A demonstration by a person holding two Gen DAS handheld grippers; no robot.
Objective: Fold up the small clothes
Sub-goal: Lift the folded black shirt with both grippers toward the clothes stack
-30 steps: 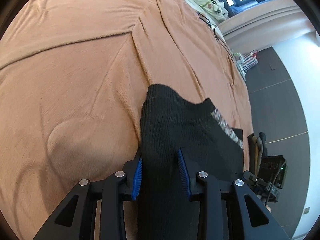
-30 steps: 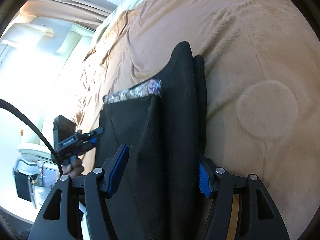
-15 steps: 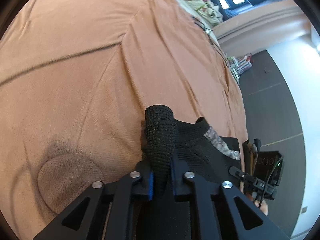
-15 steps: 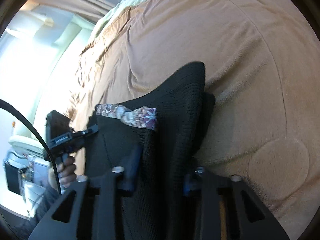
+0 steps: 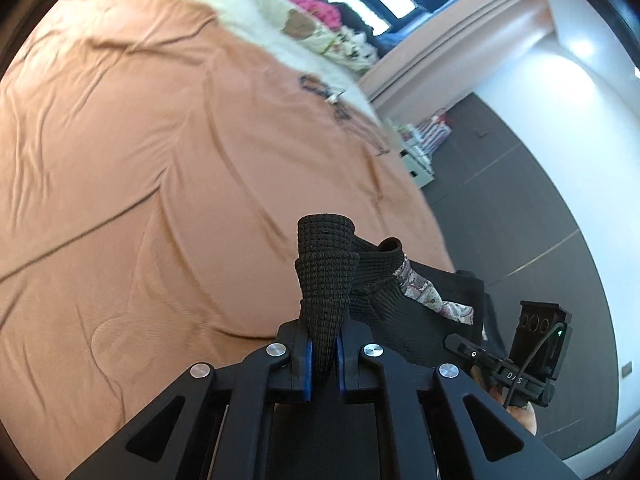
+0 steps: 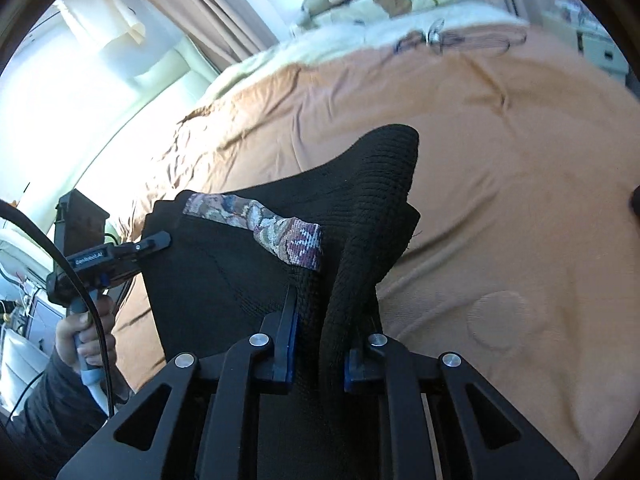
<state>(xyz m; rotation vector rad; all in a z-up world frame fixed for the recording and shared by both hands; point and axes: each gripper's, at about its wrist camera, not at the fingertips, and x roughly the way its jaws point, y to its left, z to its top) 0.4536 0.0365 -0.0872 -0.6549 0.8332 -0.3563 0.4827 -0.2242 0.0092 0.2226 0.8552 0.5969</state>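
A black ribbed knit garment (image 5: 326,264) with a patterned woven band (image 5: 432,300) hangs above the orange bedspread (image 5: 140,160). My left gripper (image 5: 323,344) is shut on a bunched fold of its edge, which stands up between the blue pads. In the right wrist view the same garment (image 6: 248,272) and band (image 6: 280,232) spread to the left. My right gripper (image 6: 318,336) has its jaws closing, with a thick fold of the black knit pressed between the pads. Each gripper shows in the other's view: the right gripper (image 5: 520,364) and the left gripper (image 6: 108,258), which a hand (image 6: 84,336) holds.
Pale bedding with plush toys (image 5: 300,24) lies at the head of the bed. A dark cord (image 5: 320,88) rests on the bedspread near it. Dark floor (image 5: 520,200) and storage boxes (image 5: 420,152) lie beside the bed. Curtains (image 6: 208,8) hang at the window.
Both grippers went from open around the flat garment to closed on its edge. Both have since risen, lifting the garment off the bedspread and bunching it.
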